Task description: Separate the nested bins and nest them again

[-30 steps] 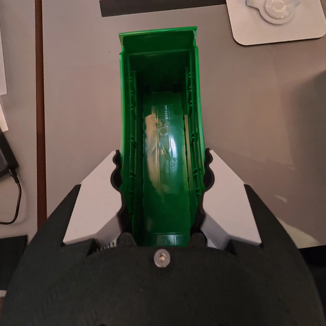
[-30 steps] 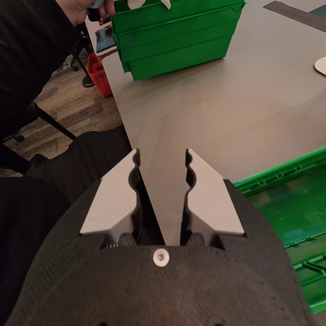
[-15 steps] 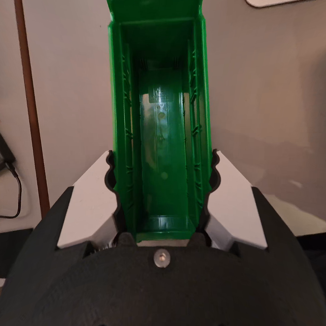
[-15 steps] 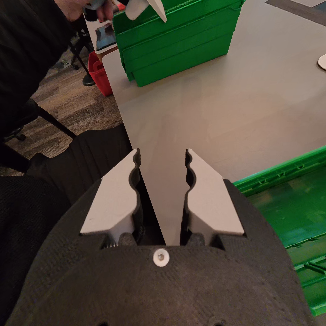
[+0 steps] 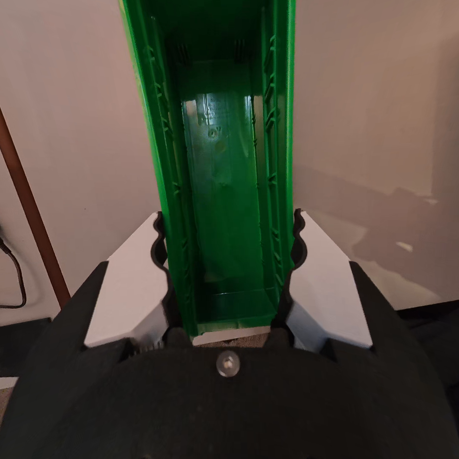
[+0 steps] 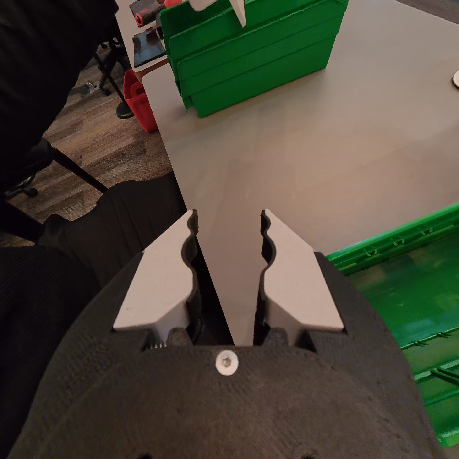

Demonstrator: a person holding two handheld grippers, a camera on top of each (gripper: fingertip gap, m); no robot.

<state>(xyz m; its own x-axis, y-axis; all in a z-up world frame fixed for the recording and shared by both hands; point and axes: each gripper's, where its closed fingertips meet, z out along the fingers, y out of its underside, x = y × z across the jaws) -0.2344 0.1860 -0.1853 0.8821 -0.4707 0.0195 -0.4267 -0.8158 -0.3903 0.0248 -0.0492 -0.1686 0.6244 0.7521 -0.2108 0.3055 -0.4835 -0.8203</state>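
In the left wrist view a narrow green bin (image 5: 223,173) runs lengthwise between my fingers, open side toward the camera. My left gripper (image 5: 228,218) is shut on its two long side walls, near the bin's close end. In the right wrist view this bin tops a stack of nested green bins (image 6: 248,62) at the table's far left, with the left gripper's white fingertips (image 6: 238,15) on the stack's top. My right gripper (image 6: 228,216) is open and empty over the near table edge. Another green bin (image 6: 409,298) lies open to its right.
The grey table (image 6: 298,161) lies between the stack and the loose bin. A red container (image 6: 139,104) stands on the floor left of the table. A brown strip (image 5: 29,198) and a black cable (image 5: 15,273) lie left of the held bin. A white pad (image 6: 455,79) sits at the far right.
In the left wrist view the bin has come closer, and its near end now shows in front of the gripper's base. The right gripper has stayed open, and the stack appears nearer in its view.
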